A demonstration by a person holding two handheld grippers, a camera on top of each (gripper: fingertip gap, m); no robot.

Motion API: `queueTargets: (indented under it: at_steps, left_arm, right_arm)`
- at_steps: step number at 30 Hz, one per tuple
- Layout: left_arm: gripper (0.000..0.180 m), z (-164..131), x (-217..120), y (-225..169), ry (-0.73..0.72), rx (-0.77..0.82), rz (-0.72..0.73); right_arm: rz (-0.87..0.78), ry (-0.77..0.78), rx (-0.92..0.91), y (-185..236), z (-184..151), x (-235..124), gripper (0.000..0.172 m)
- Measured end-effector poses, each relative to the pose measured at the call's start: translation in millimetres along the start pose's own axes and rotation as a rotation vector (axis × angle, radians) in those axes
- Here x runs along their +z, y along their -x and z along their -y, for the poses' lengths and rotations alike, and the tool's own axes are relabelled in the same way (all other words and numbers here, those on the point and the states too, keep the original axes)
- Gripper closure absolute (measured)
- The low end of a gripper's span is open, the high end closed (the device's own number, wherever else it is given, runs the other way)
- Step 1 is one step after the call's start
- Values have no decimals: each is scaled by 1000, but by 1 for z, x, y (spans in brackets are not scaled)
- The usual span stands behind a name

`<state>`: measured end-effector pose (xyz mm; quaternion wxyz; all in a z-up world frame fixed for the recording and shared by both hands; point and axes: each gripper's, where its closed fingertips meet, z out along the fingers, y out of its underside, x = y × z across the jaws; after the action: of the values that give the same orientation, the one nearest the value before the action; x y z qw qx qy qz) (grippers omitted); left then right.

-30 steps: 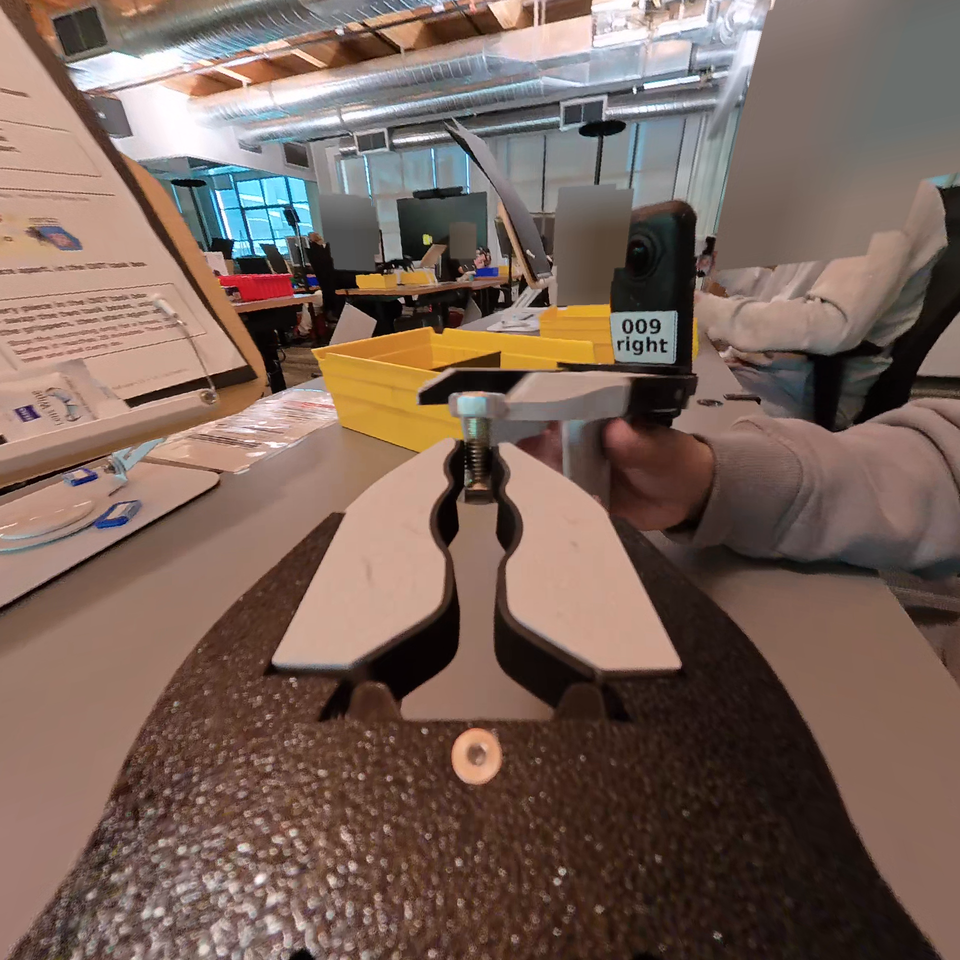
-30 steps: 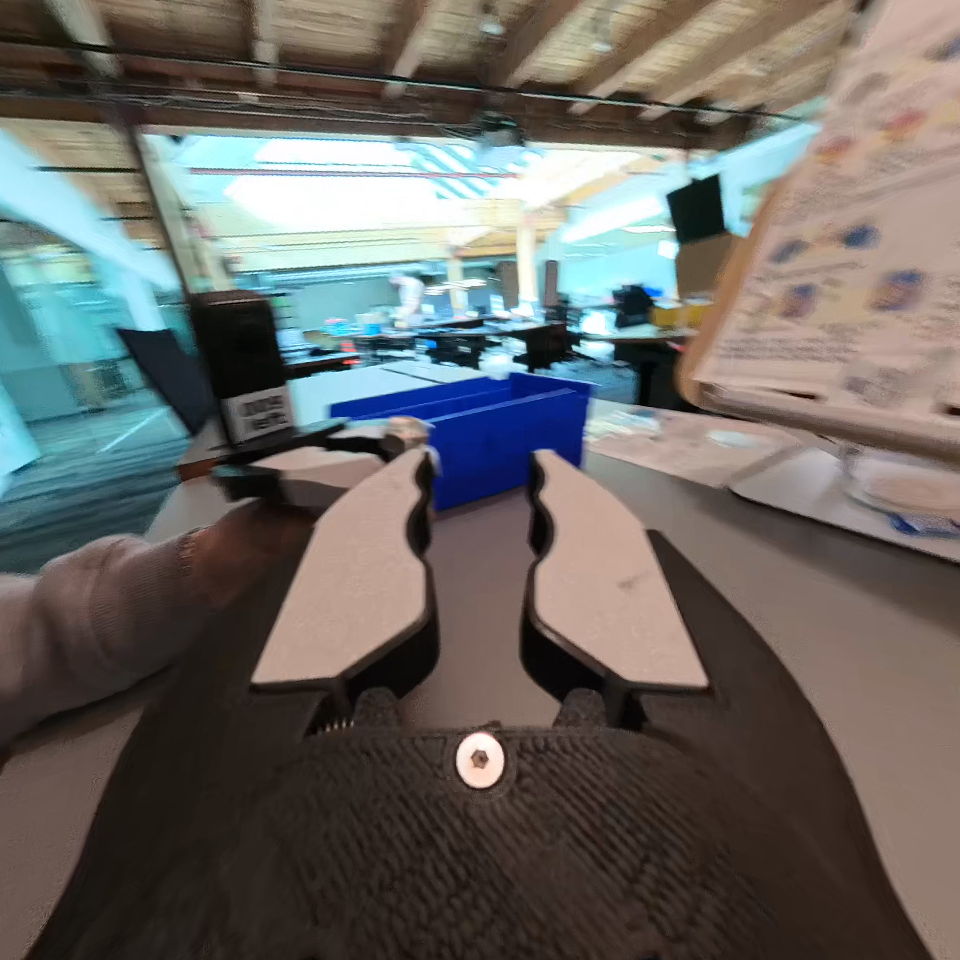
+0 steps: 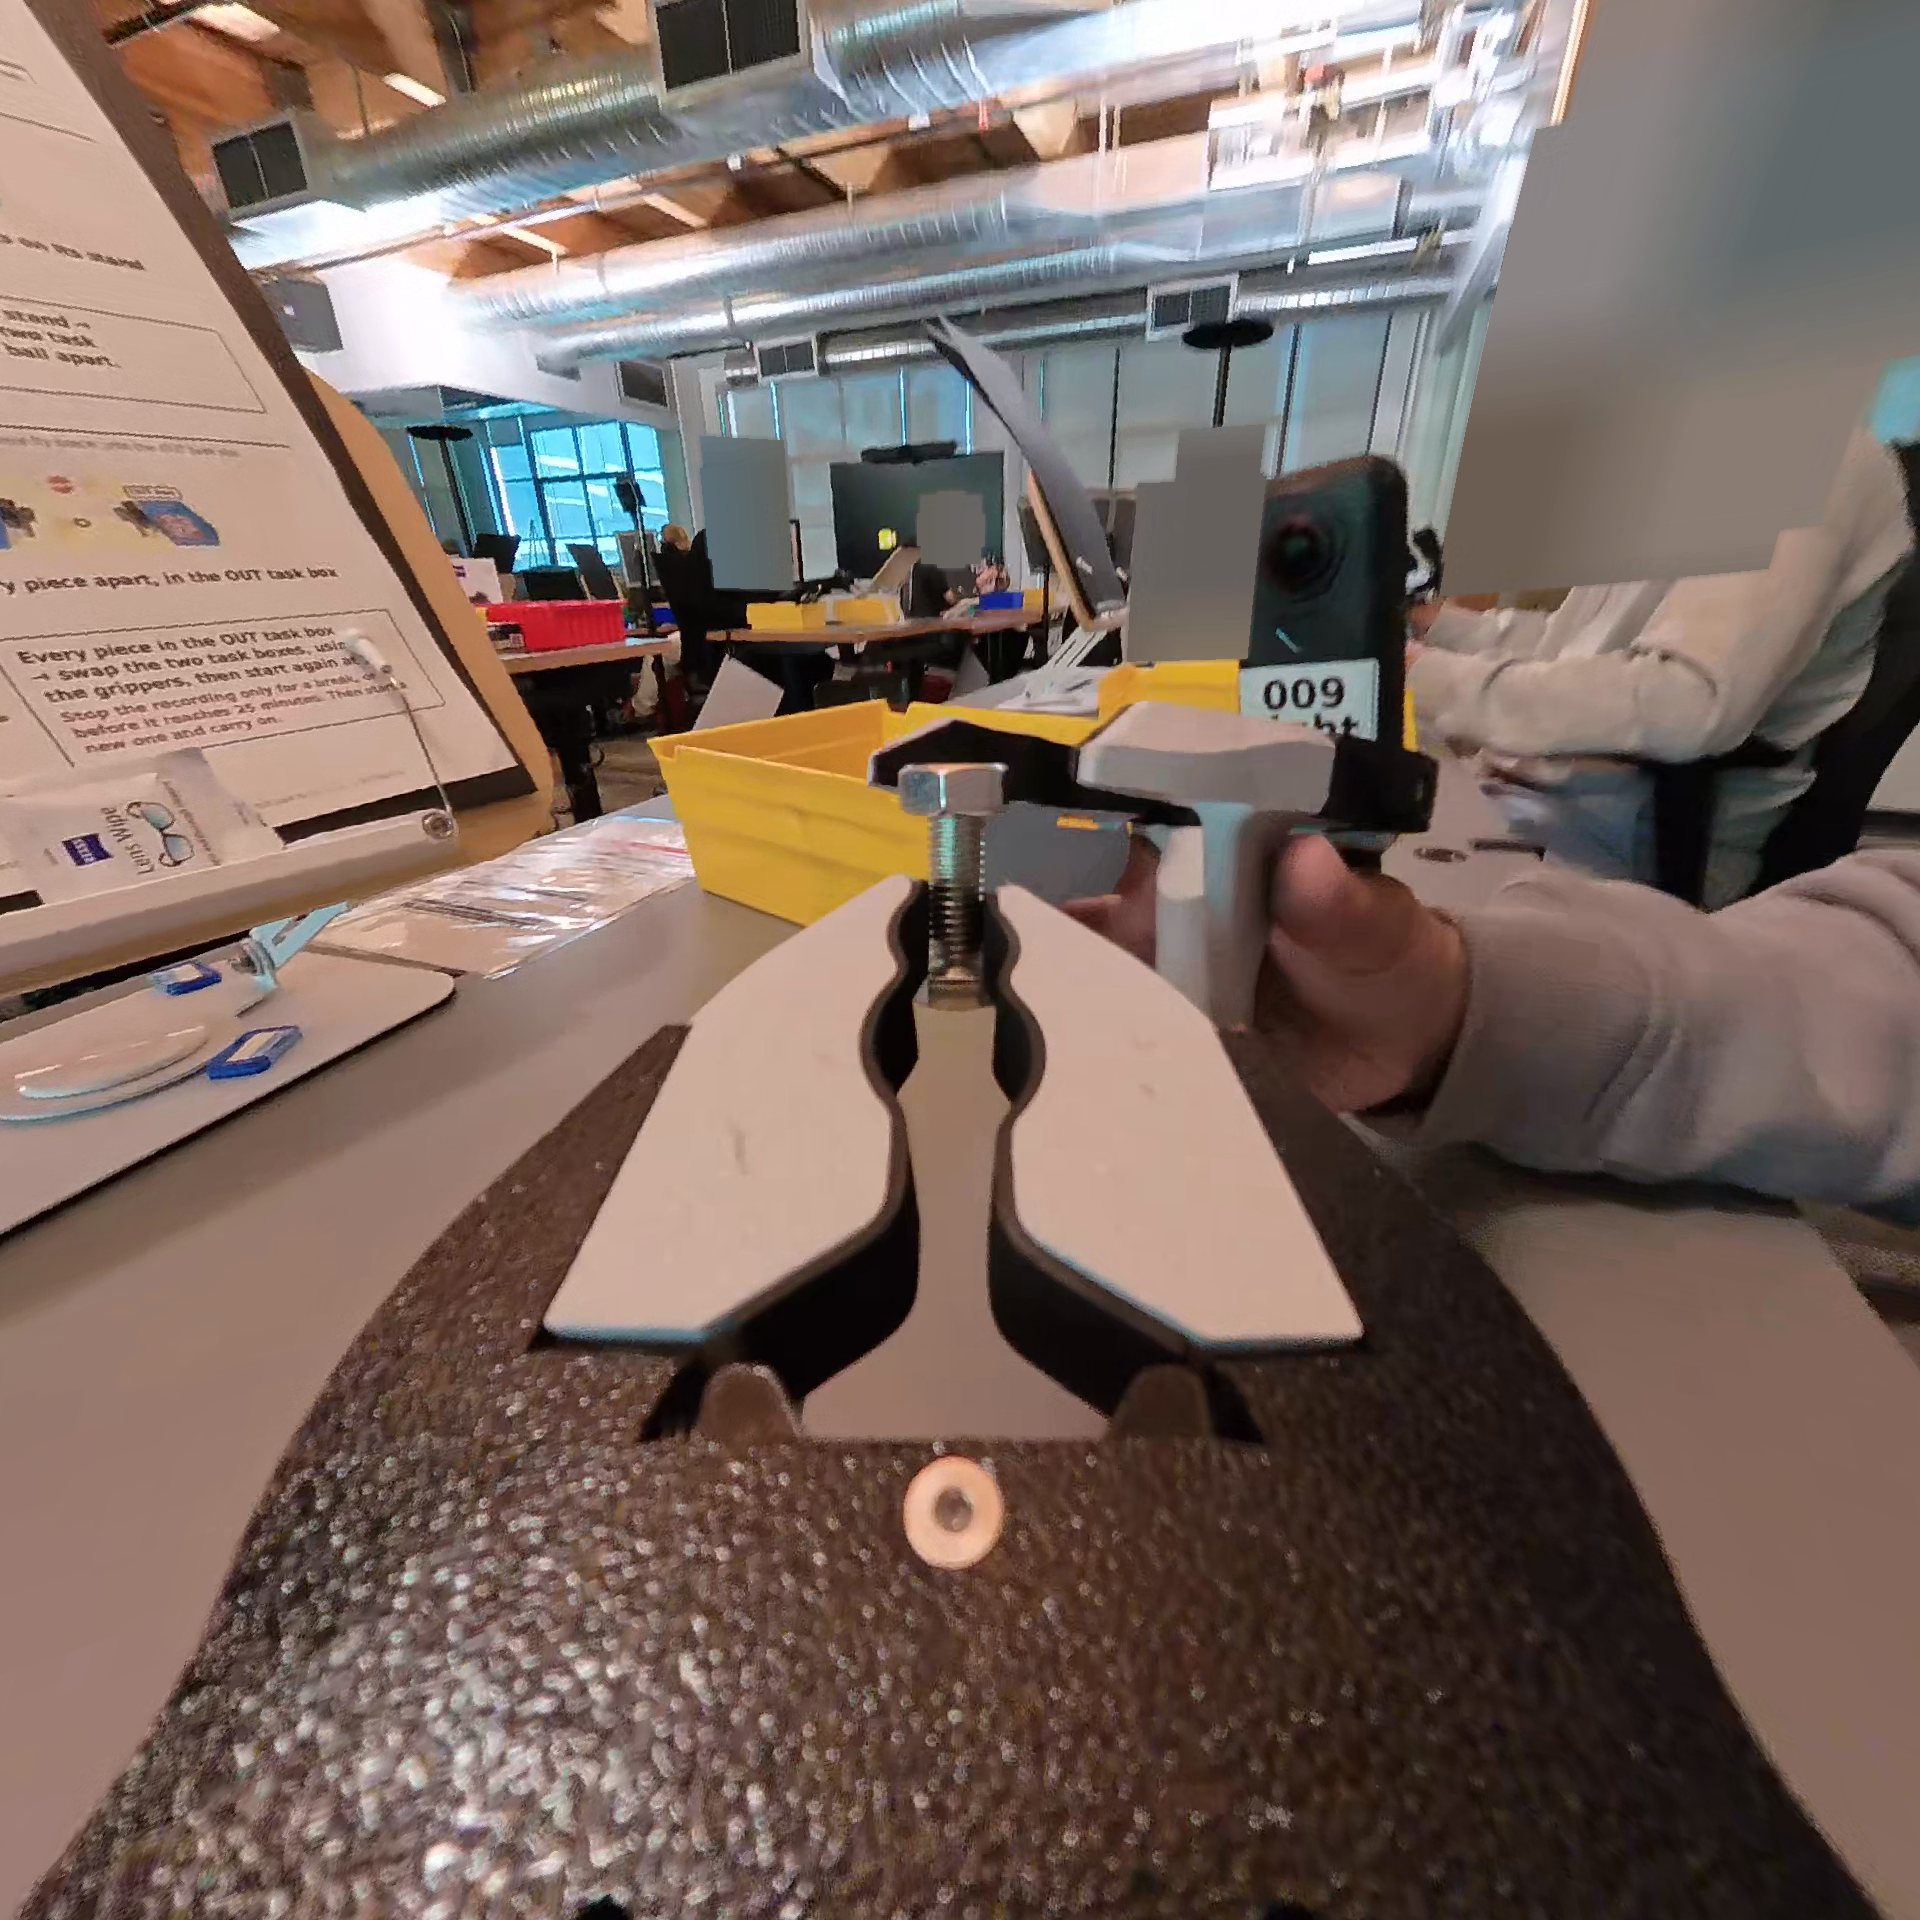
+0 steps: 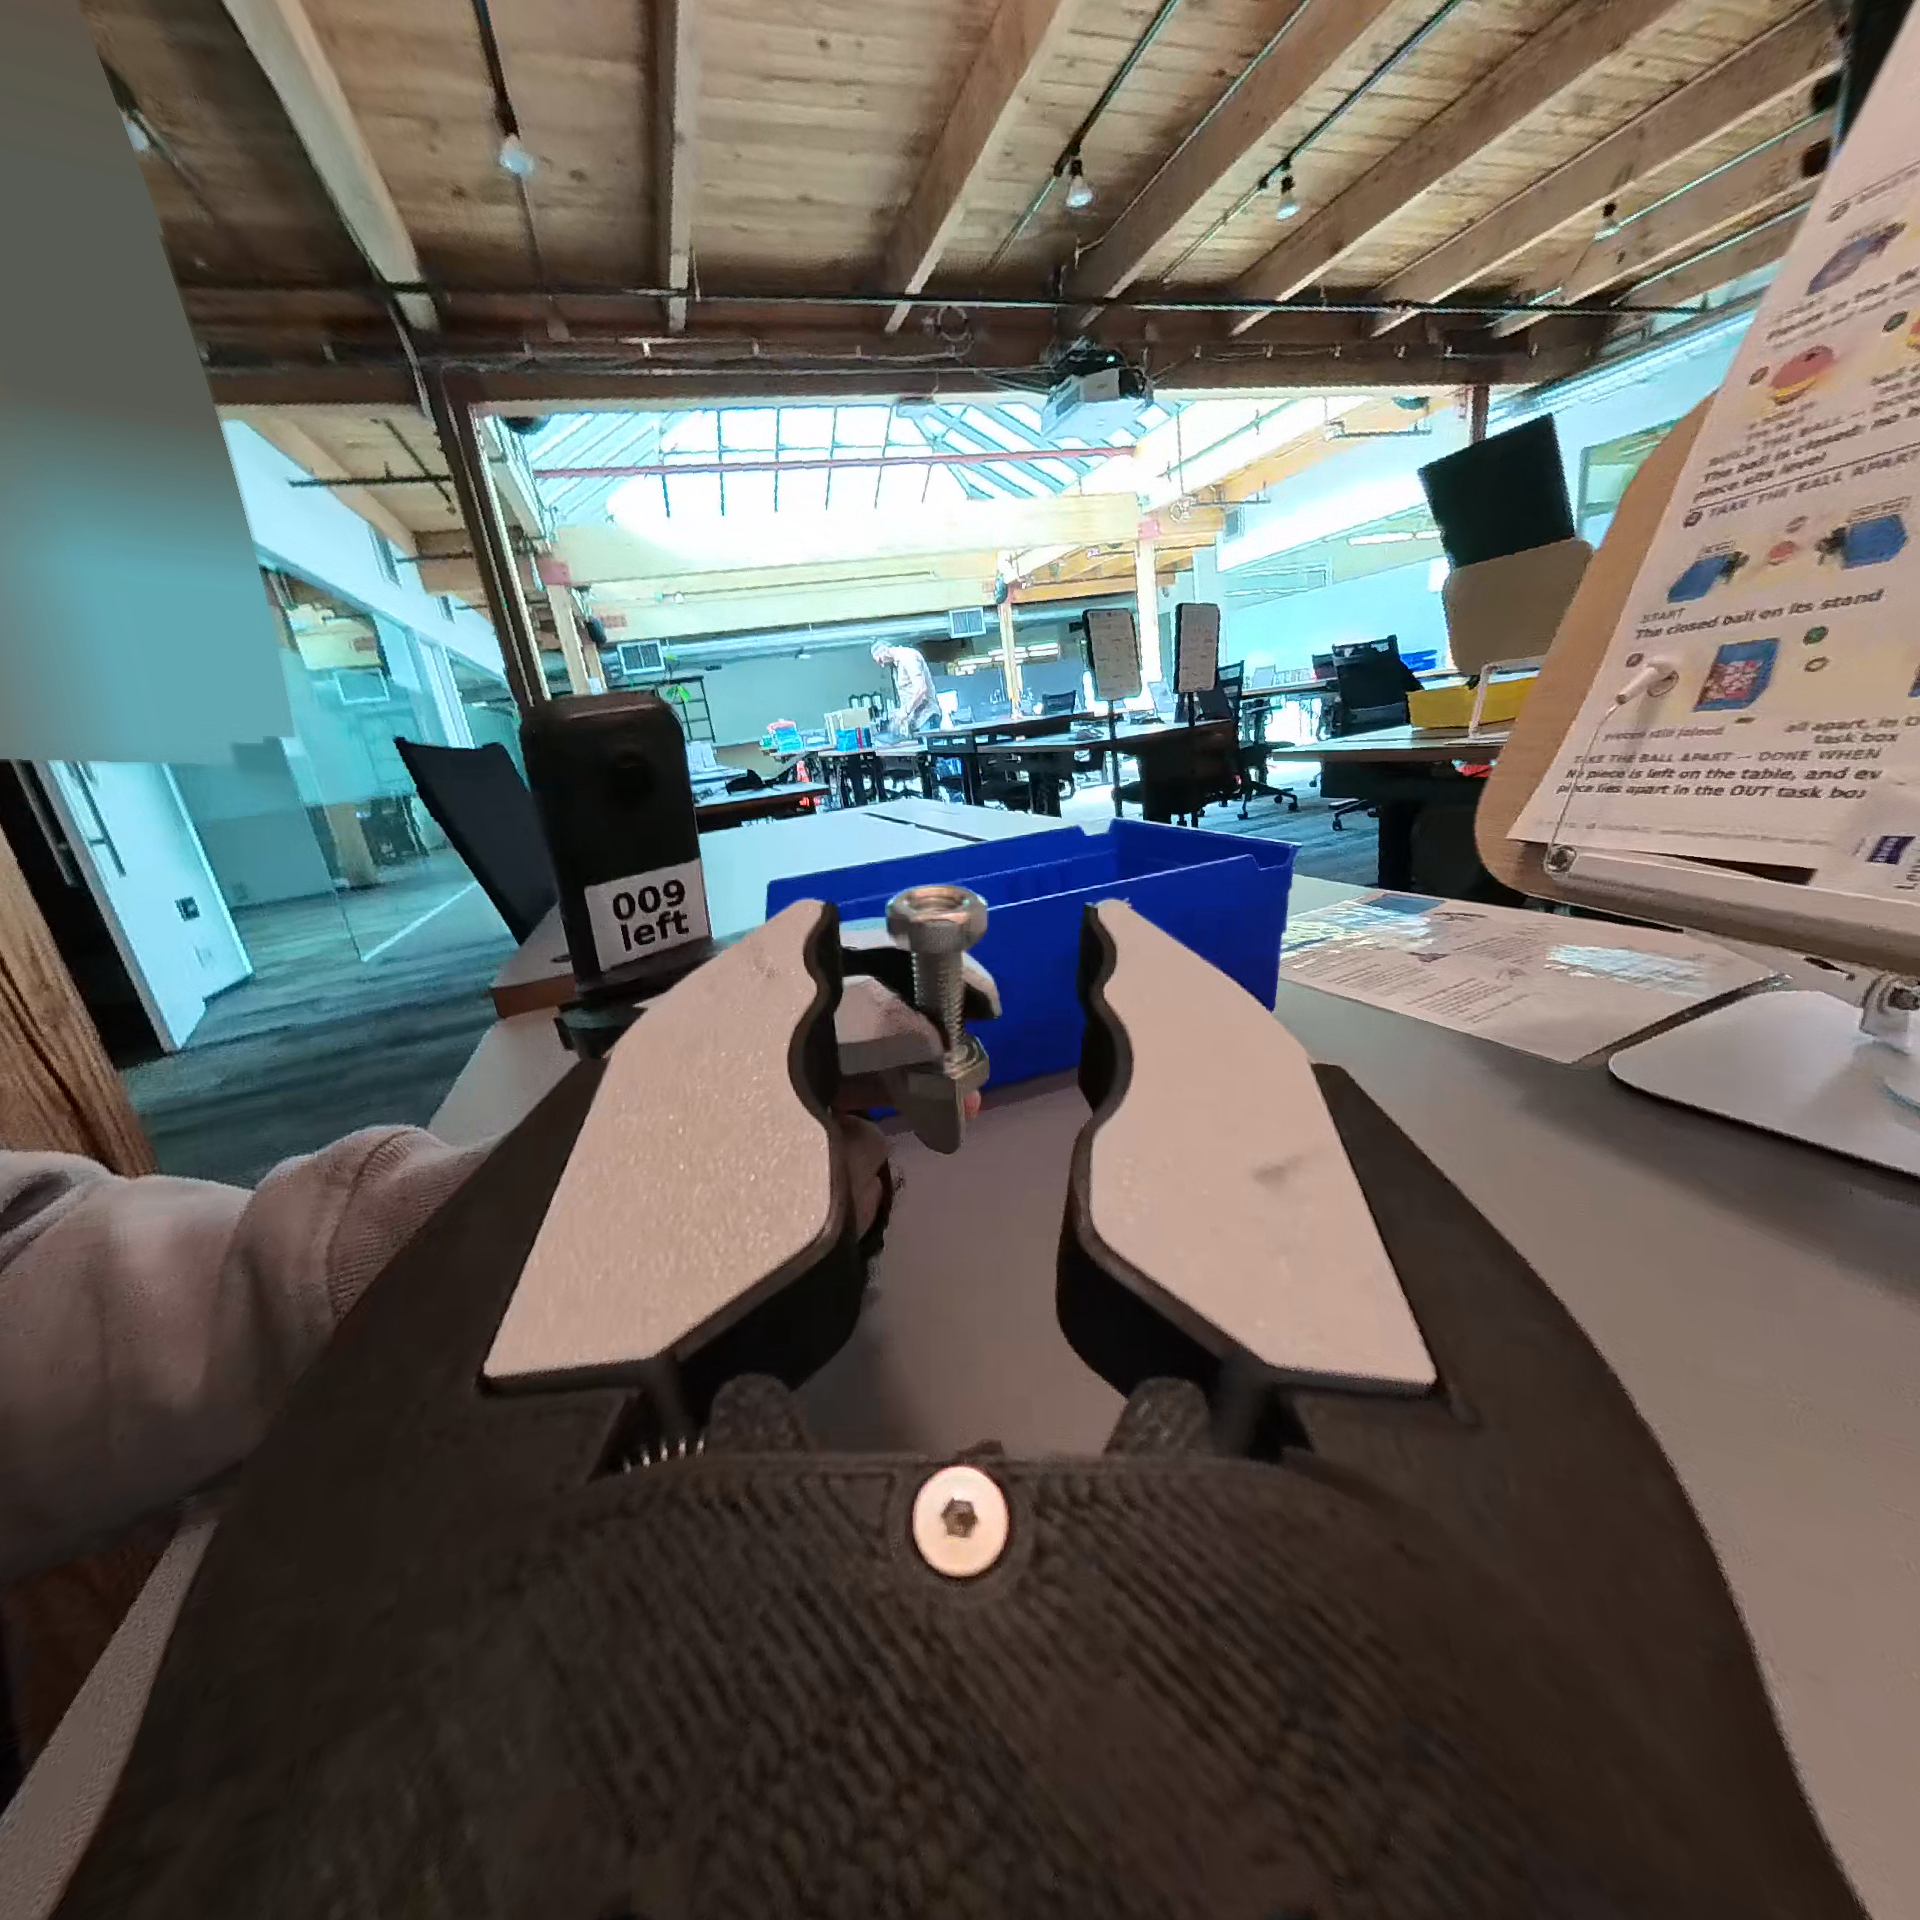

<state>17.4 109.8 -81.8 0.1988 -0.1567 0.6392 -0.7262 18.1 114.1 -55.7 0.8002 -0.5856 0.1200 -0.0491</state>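
The left gripper (image 3: 958,935) pinches a silver bolt (image 3: 954,868) by its threaded shank. Both pads press against the thread. The bolt stands upright, hex head uppermost, above the fingertips; a nut (image 4: 961,1062) sits at its lower end, at the level of the pads.

The right gripper (image 4: 956,961) has its fingers (image 4: 727,1039) spread wide. The bolt stands between the two fingertips, nearer the left-hand one. Neither pad touches it. In the left wrist view, the right gripper's tips (image 3: 940,753) lie just behind the bolt head.

A yellow bin (image 3: 769,810) stands on the grey table (image 3: 312,1195) beyond the left fingertips. A blue bin (image 4: 1174,925) stands beyond the right fingertips. An instruction sheet on a stand (image 3: 156,520) is to the left of the left fingers.
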Motion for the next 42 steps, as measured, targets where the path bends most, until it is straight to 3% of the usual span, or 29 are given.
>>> queueTargets:
  at_steps: [10, 15, 22, 27, 30, 33, 37, 42]
  left_arm:
    - [172, -6, 5, -4, 42, 50, 9]
    - [172, 7, -5, 6, -52, -11, 29]
    - [172, 2, -1, 3, -15, 5, 26]
    - [172, -4, 4, -1, 38, 70, 33]
    - [172, -5, 4, 0, 45, 77, 40]
    - [172, -7, 4, 1, 57, 84, 44]
    - [172, -3, 3, -6, 20, 44, -28]
    - [172, 9, 1, -25, -83, -154, -239]
  right_arm:
    - [-37, 26, 12, -6, -6, 0, 135]
    - [-135, 21, 1, -28, -2, -9, 138]
    - [-27, 1, -19, -6, 2, -3, 131]
    - [-9, 26, -48, 4, -5, 2, 139]
    - [-23, 27, -53, 2, -6, 2, 154]
    - [-17, 51, -61, 1, -7, 2, 155]
    - [76, 41, -1, 7, -3, 0, 155]
    - [241, -5, 104, 21, 7, -4, 155]
